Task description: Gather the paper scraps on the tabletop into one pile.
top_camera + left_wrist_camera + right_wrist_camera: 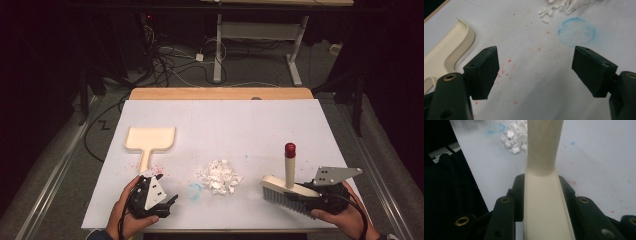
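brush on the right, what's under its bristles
The brush, clamped in the right tool, has its grey bristles over bare white table sheet. The paper scraps lie apart, to its left. Whether the bristle tips touch the sheet cannot be told.

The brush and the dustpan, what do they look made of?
Brush: likely cream plastic, smooth and matte, with a red handle cap and grey, probably synthetic, bristles. Dustpan: the same cream plastic by its look, moulded in one piece with a raised rim.
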`<act>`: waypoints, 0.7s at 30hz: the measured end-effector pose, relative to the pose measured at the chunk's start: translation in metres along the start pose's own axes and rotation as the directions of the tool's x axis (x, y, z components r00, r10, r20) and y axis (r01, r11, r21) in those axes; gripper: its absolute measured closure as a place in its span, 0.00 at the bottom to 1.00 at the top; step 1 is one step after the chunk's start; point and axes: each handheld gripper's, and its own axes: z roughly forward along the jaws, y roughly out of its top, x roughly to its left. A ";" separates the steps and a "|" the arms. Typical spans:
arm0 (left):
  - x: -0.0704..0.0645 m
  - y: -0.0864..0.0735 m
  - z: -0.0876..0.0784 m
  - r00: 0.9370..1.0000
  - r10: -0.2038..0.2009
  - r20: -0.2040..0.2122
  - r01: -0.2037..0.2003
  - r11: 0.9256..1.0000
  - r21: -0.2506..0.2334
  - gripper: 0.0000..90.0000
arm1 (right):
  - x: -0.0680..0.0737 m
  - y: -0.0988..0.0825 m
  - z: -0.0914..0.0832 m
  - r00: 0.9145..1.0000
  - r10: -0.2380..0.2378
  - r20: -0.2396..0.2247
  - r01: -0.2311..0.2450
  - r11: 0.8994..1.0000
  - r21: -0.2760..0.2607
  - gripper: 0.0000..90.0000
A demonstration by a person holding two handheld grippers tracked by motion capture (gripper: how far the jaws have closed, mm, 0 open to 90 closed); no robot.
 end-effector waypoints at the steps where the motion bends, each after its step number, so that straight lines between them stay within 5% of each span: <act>1: 0.000 0.000 0.001 1.000 -0.001 0.001 0.001 1.000 -0.002 0.23 | -0.004 -0.001 0.003 1.000 0.025 -0.013 -0.025 1.000 0.012 0.76; 5: 0.000 0.000 0.002 1.000 -0.005 0.006 0.005 1.000 0.004 0.23 | -0.027 -0.003 0.014 0.990 0.130 -0.055 -0.127 0.991 0.046 0.76; 13: 0.001 0.001 0.003 1.000 -0.009 0.009 0.009 1.000 0.003 0.23 | -0.071 0.002 0.031 0.974 0.211 -0.078 -0.201 0.972 0.121 0.71; 21: 0.001 0.000 0.003 1.000 -0.011 0.009 0.011 1.000 0.001 0.23 | -0.090 0.015 0.046 0.982 0.185 -0.027 -0.177 0.968 0.178 0.61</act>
